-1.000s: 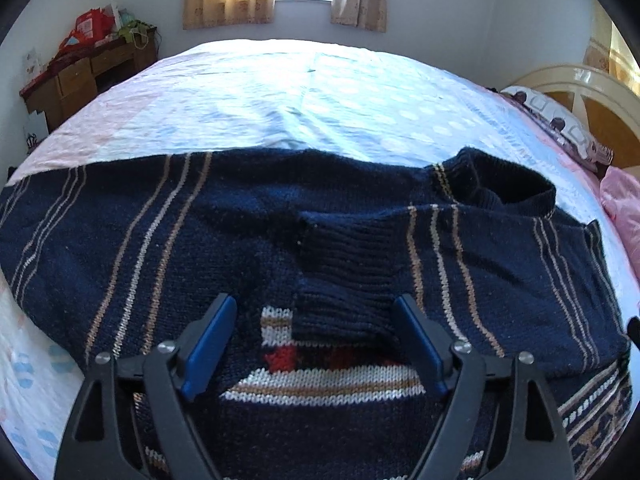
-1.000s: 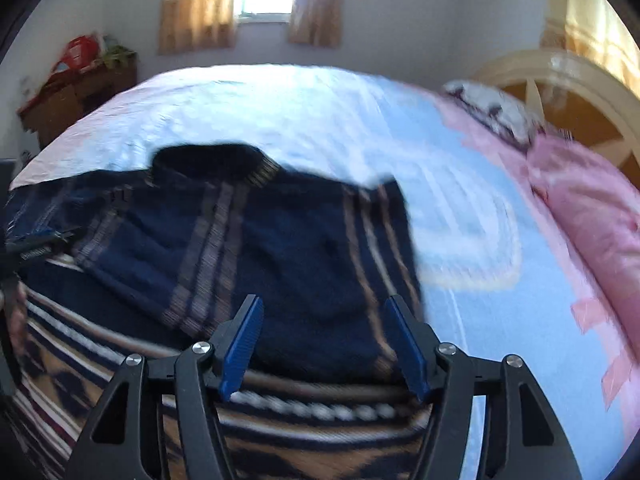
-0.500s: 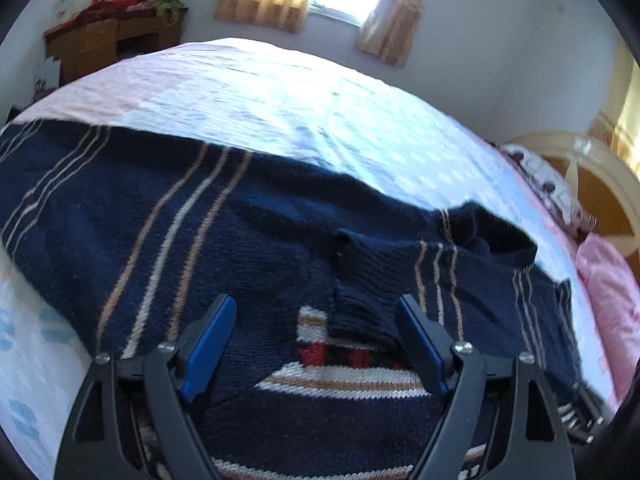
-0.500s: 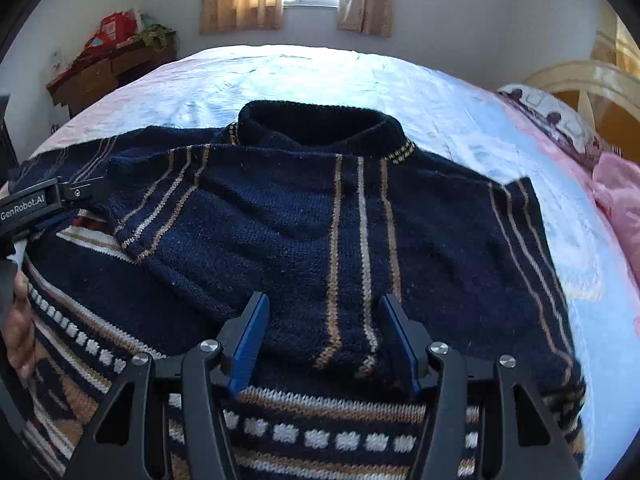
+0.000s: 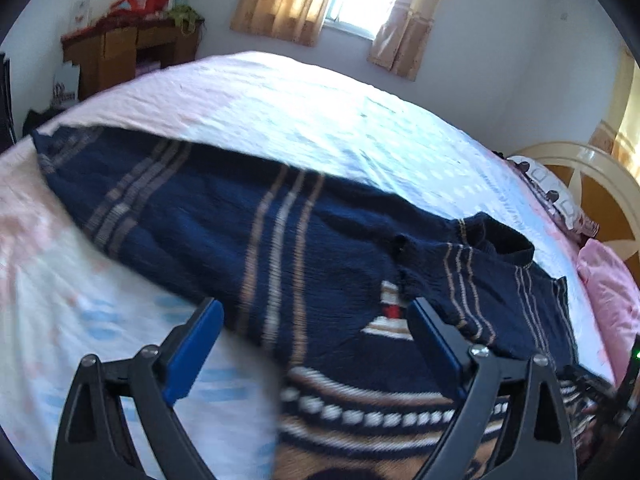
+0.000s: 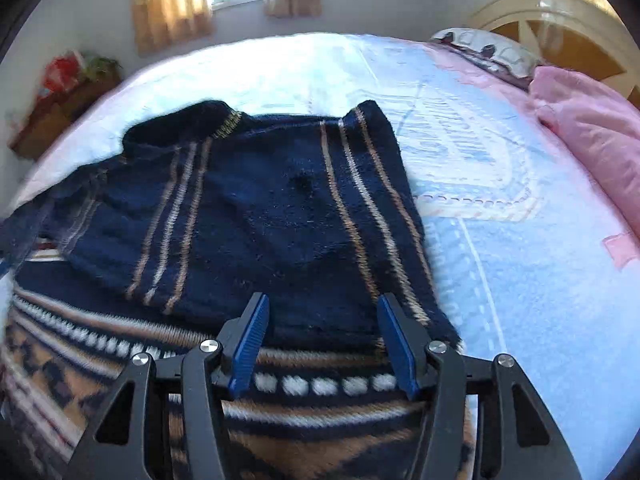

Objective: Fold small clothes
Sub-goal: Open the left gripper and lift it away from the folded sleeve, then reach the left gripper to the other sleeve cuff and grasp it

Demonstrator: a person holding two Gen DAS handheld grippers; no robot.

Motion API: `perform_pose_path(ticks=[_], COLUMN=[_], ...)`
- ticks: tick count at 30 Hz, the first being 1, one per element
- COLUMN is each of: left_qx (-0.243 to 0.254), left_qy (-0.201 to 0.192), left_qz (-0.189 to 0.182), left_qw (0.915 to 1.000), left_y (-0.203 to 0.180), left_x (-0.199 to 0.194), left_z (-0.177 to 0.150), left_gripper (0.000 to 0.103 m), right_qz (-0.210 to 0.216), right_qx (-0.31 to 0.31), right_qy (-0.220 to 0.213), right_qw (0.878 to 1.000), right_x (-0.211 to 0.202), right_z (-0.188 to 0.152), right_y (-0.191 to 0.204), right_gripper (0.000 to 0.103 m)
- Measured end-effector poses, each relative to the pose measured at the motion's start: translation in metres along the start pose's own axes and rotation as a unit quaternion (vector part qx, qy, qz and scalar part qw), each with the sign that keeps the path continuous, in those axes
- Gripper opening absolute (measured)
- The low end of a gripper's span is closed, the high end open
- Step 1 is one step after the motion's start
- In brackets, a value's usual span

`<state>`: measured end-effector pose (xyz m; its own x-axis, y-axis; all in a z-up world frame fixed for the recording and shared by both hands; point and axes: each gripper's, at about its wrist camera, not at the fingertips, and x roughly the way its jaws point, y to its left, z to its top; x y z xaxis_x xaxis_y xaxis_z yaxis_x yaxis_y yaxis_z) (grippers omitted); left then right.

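Sweater point(image 5: 328, 264) is lying flat on the bed point(image 5: 304, 120), one sleeve folded across the chest. Your left gripper point(image 5: 316, 344) and right gripper point(image 6: 322, 336) both hover spread wide, holding nothing.

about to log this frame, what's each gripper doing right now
left gripper: open, holding nothing, above the sweater
right gripper: open, holding nothing

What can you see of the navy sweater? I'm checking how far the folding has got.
The navy sweater is a thick knit with tan and white stripes and a patterned band across the body. It lies flat on the bed sheet, collar toward the window. One sleeve is folded across the chest; the other is spread out on the sheet. Both grippers are open, holding nothing.
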<state>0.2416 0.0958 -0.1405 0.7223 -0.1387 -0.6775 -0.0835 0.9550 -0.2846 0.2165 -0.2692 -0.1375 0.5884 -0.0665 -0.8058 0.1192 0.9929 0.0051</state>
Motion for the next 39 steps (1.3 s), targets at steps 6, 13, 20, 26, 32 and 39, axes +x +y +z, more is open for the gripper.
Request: perform_pose_path(ticks=[6,13,20,26,32,39], left_qx=[0.007,0.028,0.045,0.022,-0.015,-0.095], left_qy=[-0.032,-0.022,-0.023,-0.019,-0.032,-0.055], left_qz=[0.013,0.01,0.035,0.078,0.166,0.227], left_qw=[0.9994,0.9993,0.9981,0.9966,0.9855,0.9676], left_y=[0.011,0.007,0.02,0.06,0.127,0.207], left_x=[-0.025,-0.029,-0.03,-0.036,-0.036,-0.029], left_z=[0.006,-0.002,-0.001,0.01,0.031,0.067], left_gripper=[0.096,0.1,0.1,0.1,0.1,0.1], right_qz=[0.071,0.132,0.129,0.065,0.084,0.082], right_qx=[0.016,0.134,0.162,0.11,0.005,-0.123], right_qy=[-0.069,0.007,0.02,-0.021,-0.035,-0.058], right_qw=[0.995,0.982,0.978,0.992,0.996,0.987], right_x=[-0.004,0.093,0.114,0.054,0.022,0.022], right_z=[0.08,0.133,0.127,0.123,0.091,0.032], right_y=[-0.012,-0.06,-0.09,-0.057,0.046,0.161], right_gripper=[0.056,0.056,0.053,0.054,0.061,0.061])
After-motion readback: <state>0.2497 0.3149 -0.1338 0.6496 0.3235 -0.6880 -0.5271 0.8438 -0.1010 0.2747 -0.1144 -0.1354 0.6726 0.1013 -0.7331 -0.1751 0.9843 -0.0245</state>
